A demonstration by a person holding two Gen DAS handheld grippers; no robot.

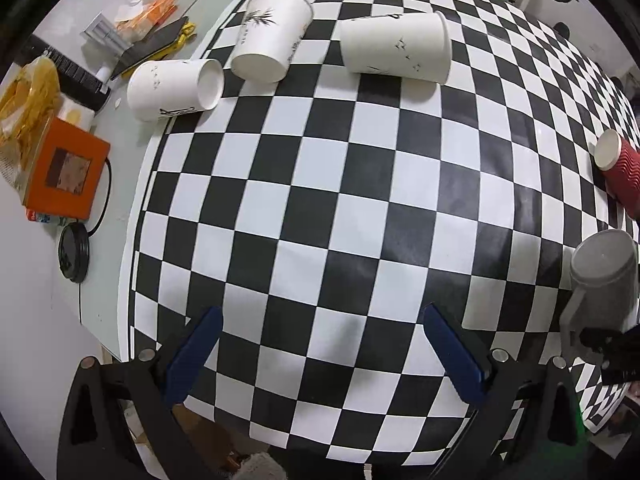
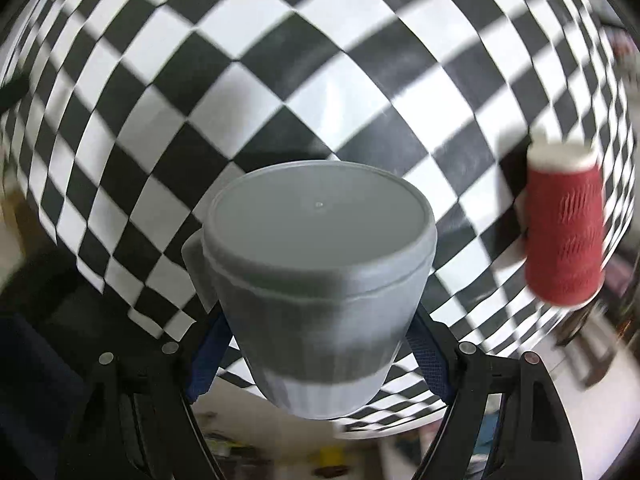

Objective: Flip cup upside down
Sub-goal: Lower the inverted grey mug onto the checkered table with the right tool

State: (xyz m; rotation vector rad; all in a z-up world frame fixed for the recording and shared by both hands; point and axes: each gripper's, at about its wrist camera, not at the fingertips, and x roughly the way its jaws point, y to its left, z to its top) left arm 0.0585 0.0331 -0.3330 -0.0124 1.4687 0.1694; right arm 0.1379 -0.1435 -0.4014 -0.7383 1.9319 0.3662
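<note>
A grey plastic cup with a handle (image 2: 316, 280) is clamped between the blue pads of my right gripper (image 2: 320, 340), base facing the camera, held above the checkered table. The same grey cup (image 1: 604, 280) shows at the right edge of the left wrist view, upside down, with the right gripper's black body under it. My left gripper (image 1: 320, 352) is open and empty over the table's near edge.
Three white paper cups (image 1: 176, 88) (image 1: 272, 36) (image 1: 396, 46) lie or tilt at the far side of the checkered cloth (image 1: 320, 200). A red ribbed cup (image 1: 620, 172) (image 2: 564, 232) lies at the right. Boxes, an orange frame (image 1: 68, 168) and cables crowd the left.
</note>
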